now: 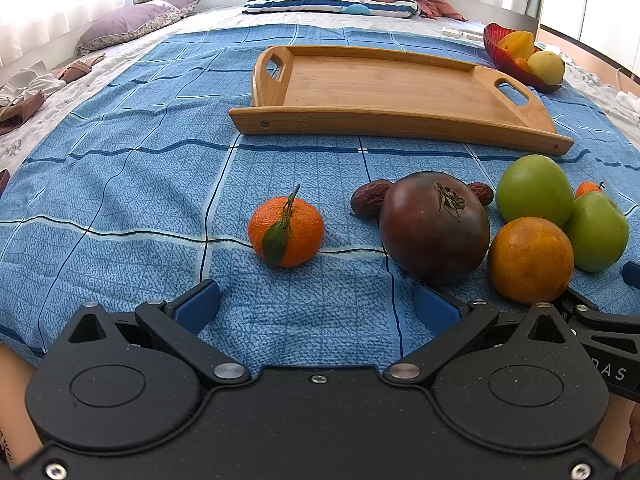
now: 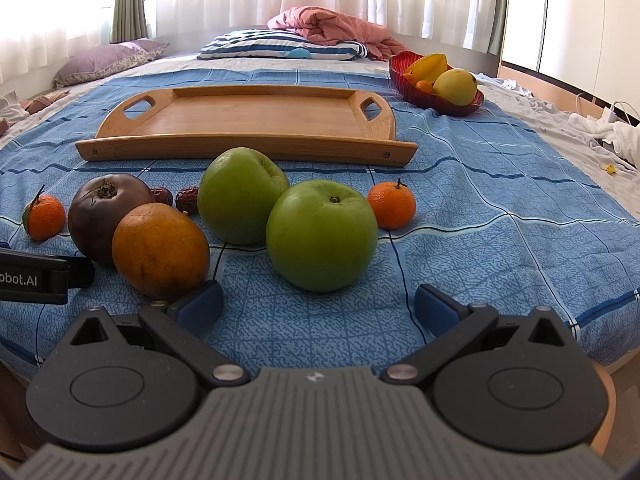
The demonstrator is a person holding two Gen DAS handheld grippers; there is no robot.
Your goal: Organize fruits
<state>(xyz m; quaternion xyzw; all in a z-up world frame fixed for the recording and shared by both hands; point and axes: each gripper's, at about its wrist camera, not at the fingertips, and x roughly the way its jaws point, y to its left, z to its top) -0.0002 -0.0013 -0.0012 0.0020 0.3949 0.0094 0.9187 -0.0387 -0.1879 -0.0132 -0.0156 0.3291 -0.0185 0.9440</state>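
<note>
Two sets of tongs, the left tongs (image 1: pixel 316 304) and right tongs (image 2: pixel 318 304), stand apart and empty above the bed (image 2: pixel 500 240), where loose fruit lies just before the bare wooden tray (image 2: pixel 248 120). Nearest the right tongs, the green apple (image 2: pixel 322 236) looks firm, smooth and fairly heavy, so grip across its widest middle. The dark tomato (image 1: pixel 434 226) is likely softer and needs gentler pressure.

Bright window backlight, fisheye-warped edges.

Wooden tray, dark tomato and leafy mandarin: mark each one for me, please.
Wooden tray (image 2: pixel 248 118): right wrist view, bare floor of the tray.
Dark tomato (image 1: pixel 434 228): left wrist view, middle of its skin.
Leafy mandarin (image 1: pixel 298 224): left wrist view, orange peel beside the leaf.
</note>
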